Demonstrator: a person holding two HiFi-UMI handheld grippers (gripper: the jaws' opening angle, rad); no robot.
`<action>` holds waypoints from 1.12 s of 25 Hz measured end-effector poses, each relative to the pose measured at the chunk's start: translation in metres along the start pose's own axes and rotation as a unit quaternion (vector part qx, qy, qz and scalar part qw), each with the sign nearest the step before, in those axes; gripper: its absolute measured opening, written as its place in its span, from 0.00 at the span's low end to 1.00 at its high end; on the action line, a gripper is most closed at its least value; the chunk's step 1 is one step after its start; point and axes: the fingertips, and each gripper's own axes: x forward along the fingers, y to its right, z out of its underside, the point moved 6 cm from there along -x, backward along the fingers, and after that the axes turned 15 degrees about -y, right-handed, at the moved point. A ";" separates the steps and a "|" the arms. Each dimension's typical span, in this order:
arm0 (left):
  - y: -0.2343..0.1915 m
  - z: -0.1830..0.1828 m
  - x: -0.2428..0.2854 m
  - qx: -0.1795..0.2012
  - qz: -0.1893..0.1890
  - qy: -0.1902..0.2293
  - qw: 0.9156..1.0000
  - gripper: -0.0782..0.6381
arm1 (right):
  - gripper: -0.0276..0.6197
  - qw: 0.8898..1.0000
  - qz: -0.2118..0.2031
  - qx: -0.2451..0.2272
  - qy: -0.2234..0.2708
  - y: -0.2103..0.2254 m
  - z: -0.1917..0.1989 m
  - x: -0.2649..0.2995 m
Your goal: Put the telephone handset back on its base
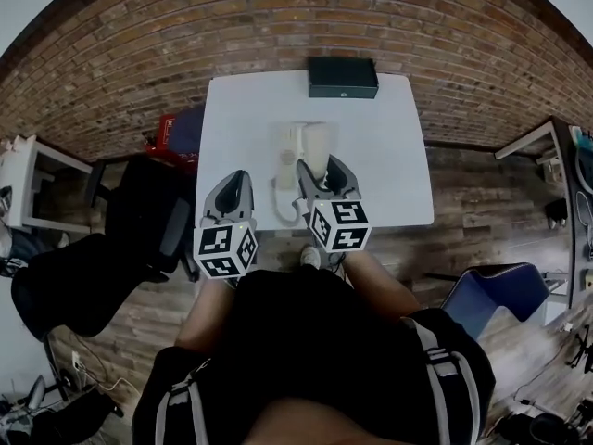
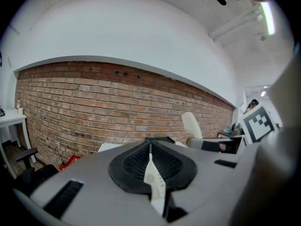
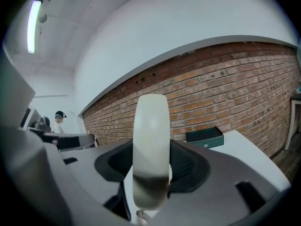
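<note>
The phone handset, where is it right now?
In the right gripper view the handset stands clamped in the right claw; the head view shows it just right of the phone base, over the white table.

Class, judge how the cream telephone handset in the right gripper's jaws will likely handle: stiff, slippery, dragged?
The handset looks like moulded plastic, so it is probably stiff and fairly light. Its smooth rounded shell may slip or twist in the right gripper, whose jaws clamp it. The cord trailing below will likely tug slightly.
</note>
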 end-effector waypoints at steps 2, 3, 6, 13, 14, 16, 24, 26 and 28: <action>-0.001 -0.002 0.010 0.000 -0.003 -0.007 1.000 0.13 | 0.36 1.000 -0.005 0.008 -0.005 0.006 -0.003 0.010; -0.002 -0.002 0.015 0.001 -0.004 -0.012 1.000 0.13 | 0.36 1.000 -0.007 0.014 -0.008 0.009 -0.003 0.015; -0.006 -0.002 0.029 0.000 -0.003 -0.023 1.000 0.13 | 0.36 0.999 -0.015 0.034 -0.022 0.015 0.000 0.029; -0.026 -0.009 0.056 0.012 0.023 -0.032 0.999 0.13 | 0.36 0.995 -0.009 0.081 -0.056 0.017 0.010 0.064; -0.029 -0.011 0.059 0.013 0.026 -0.032 0.999 0.13 | 0.36 0.995 -0.005 0.084 -0.062 0.017 0.011 0.069; -0.036 -0.015 0.063 0.017 0.032 -0.031 0.999 0.13 | 0.36 0.993 -0.001 0.094 -0.075 0.016 0.015 0.080; -0.067 -0.024 0.070 0.018 0.044 -0.031 0.998 0.13 | 0.36 0.981 0.027 0.133 -0.140 0.023 0.032 0.128; -0.076 -0.024 0.070 0.015 0.041 -0.034 0.998 0.13 | 0.36 0.977 0.034 0.140 -0.156 0.025 0.034 0.136; -0.082 -0.025 0.070 0.013 0.039 -0.036 0.999 0.13 | 0.36 0.974 0.042 0.148 -0.169 0.027 0.036 0.143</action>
